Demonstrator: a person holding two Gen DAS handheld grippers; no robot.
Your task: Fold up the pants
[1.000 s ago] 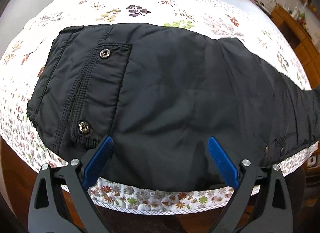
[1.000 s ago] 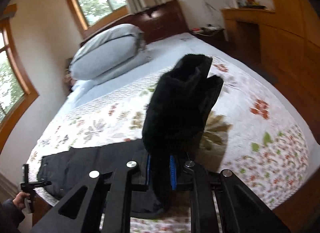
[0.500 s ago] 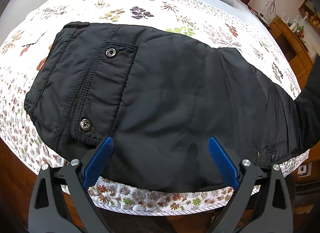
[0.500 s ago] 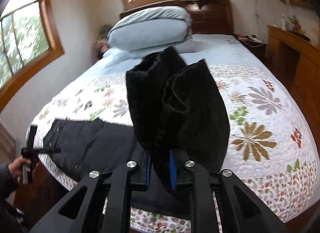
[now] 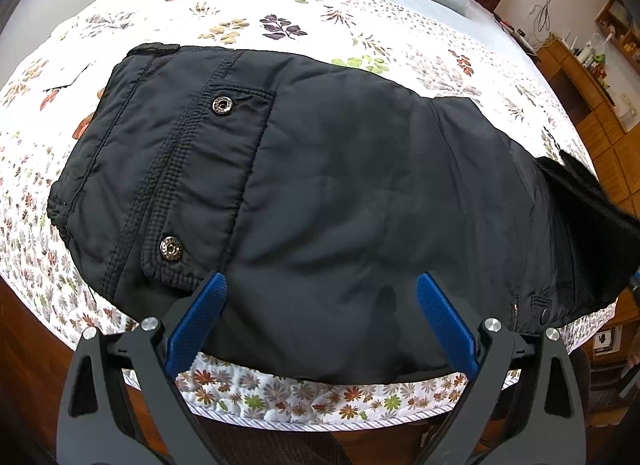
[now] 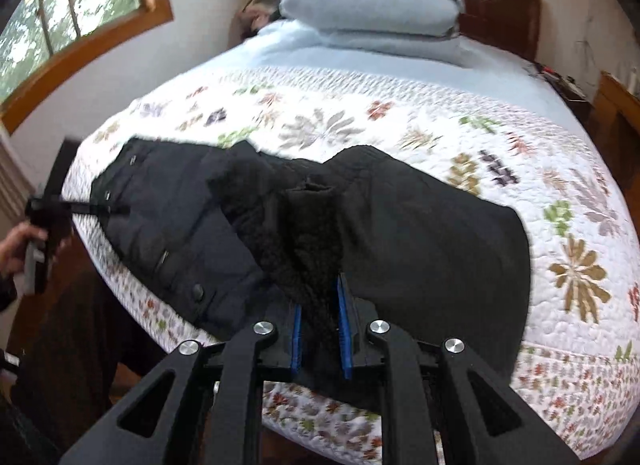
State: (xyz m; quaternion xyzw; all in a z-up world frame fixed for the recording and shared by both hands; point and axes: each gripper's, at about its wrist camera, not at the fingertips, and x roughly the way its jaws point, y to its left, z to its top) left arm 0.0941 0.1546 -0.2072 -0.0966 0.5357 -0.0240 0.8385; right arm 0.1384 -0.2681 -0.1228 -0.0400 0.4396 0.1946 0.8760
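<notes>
Black padded pants (image 5: 340, 201) lie across the floral quilt, waistband with two metal snaps (image 5: 222, 105) at the left. My left gripper (image 5: 320, 289) is open and empty, hovering over the near edge of the pants' seat. My right gripper (image 6: 320, 301) is shut on the fleece-lined leg ends (image 6: 304, 233), holding them low over the pants (image 6: 420, 233) so the legs fold back toward the waist. The left gripper (image 6: 92, 209) shows at the far left of the right wrist view, over the waist.
The quilt (image 5: 280, 389) ends at the bed's near edge just below the pants. Folded grey-blue pillows (image 6: 368, 5) and a dark headboard (image 6: 504, 21) lie at the far end. Wooden cabinets (image 5: 600, 105) stand to the right.
My right gripper has swung the leg ends down and over toward the waist; the folded leg now enters the left wrist view at right. My left gripper has risen slightly.
</notes>
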